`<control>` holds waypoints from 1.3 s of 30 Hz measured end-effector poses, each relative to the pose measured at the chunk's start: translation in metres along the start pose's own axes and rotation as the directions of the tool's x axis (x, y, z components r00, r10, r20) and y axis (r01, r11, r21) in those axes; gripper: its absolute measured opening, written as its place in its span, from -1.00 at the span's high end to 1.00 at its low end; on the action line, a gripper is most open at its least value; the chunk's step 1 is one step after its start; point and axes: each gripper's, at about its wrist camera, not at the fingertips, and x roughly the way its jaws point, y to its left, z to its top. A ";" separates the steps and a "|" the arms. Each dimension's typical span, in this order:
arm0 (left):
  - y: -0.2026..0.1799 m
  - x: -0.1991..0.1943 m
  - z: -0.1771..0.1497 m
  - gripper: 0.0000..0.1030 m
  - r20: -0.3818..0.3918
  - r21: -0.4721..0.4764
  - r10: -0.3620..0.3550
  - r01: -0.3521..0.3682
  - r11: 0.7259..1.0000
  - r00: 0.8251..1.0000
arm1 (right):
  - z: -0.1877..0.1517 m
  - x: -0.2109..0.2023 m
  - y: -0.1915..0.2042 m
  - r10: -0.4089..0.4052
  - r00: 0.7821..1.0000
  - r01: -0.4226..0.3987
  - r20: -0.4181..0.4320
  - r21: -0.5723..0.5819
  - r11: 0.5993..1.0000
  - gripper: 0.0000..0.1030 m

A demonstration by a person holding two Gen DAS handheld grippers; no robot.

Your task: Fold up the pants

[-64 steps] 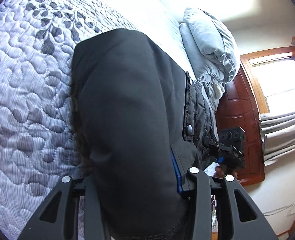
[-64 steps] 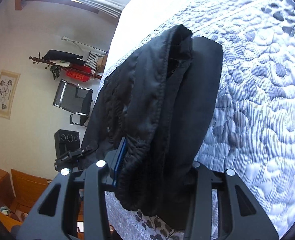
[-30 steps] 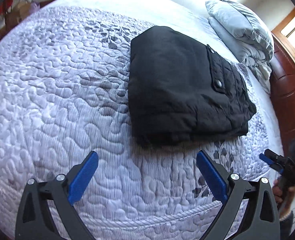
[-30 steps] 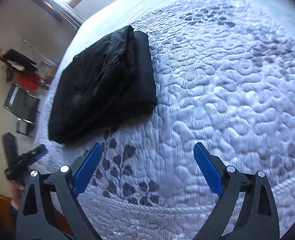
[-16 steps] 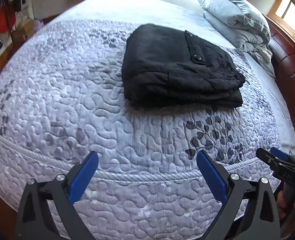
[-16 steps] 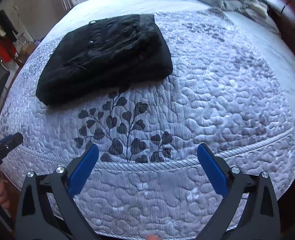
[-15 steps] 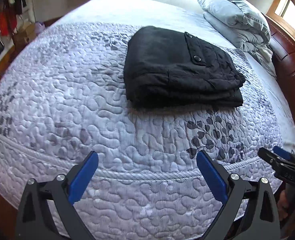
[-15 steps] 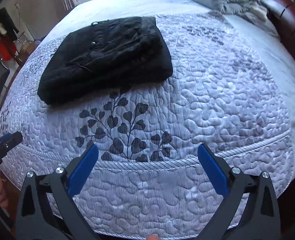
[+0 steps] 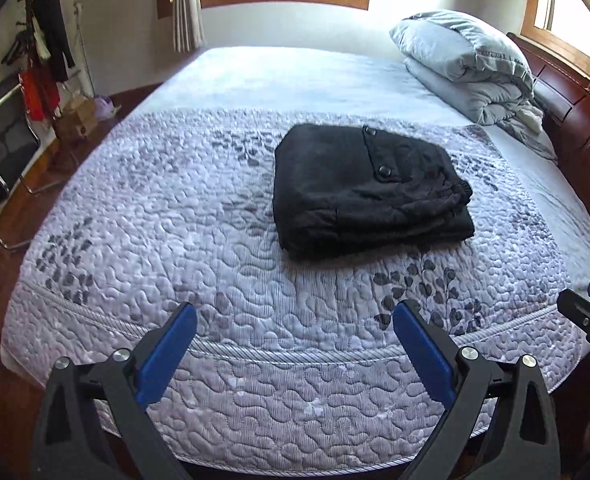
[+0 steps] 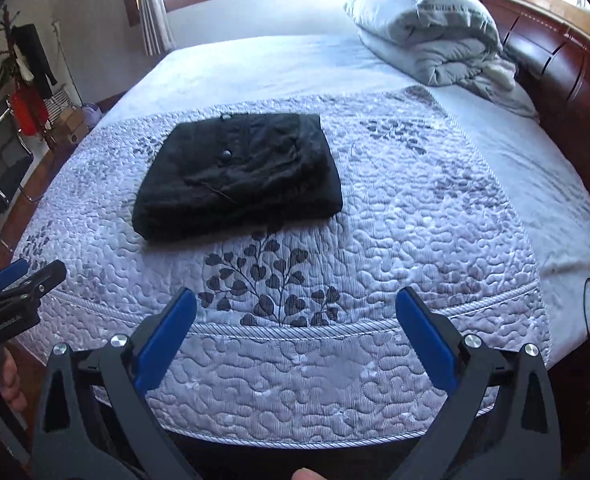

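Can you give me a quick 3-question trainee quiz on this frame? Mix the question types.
1. True or false: the left gripper is shut on the pants.
2. Multiple choice: the pants lie A) spread out flat, B) folded in a compact stack on the quilt, C) hanging off the bed's edge.
3. Fill in: near the headboard sits a rolled grey ____.

Key:
1. False. Both the left gripper and the right gripper are open, clear of the pants.
2. B.
3. Blanket.
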 end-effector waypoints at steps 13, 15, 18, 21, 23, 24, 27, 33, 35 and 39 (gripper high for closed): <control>-0.021 -0.052 0.003 -0.92 0.106 0.057 0.005 -0.011 0.998 0.994 | 0.002 -0.070 0.010 -0.042 0.989 0.047 0.143 -0.035 0.998 -0.94; -0.021 -0.052 0.001 -0.92 0.108 0.056 0.002 -0.008 0.998 0.994 | 0.001 -0.072 0.010 -0.042 0.988 0.048 0.146 -0.039 0.998 -0.94; -0.020 -0.051 -0.002 -0.92 0.097 0.046 -0.018 0.014 0.999 0.995 | -0.001 -0.069 0.008 -0.046 0.989 0.051 0.140 -0.032 0.998 -0.94; -0.017 -0.046 -0.006 -0.92 0.096 0.039 0.002 -0.006 0.999 0.995 | -0.004 -0.058 0.005 -0.051 0.993 0.054 0.108 -0.021 0.998 -0.94; -0.015 -0.041 -0.007 -0.92 0.087 0.035 0.015 -0.018 0.999 0.996 | -0.006 -0.051 0.002 -0.056 0.995 0.058 0.087 -0.012 0.998 -0.94; -0.014 -0.040 -0.007 -0.92 0.085 0.032 0.021 -0.024 0.999 0.996 | -0.007 -0.049 0.000 -0.062 0.995 0.062 0.083 -0.007 0.998 -0.94; -0.013 -0.039 -0.008 -0.92 0.082 0.022 0.023 -0.025 0.999 0.996 | -0.009 -0.046 -0.002 -0.066 0.995 0.066 0.076 0.001 0.998 -0.94; -0.012 -0.040 -0.004 -0.92 0.085 0.018 0.014 -0.016 1.000 0.996 | -0.008 -0.045 -0.004 -0.075 0.994 0.074 0.077 0.009 0.997 -0.94; -0.013 -0.039 -0.003 -0.92 0.084 0.021 0.011 -0.013 1.000 0.996 | -0.007 -0.043 -0.004 -0.075 0.994 0.074 0.074 0.009 0.997 -0.94; -0.013 -0.033 -0.003 -0.92 0.070 0.025 0.013 -0.014 1.000 0.997 | -0.006 -0.040 -0.005 -0.078 0.995 0.078 0.069 0.011 0.997 -0.94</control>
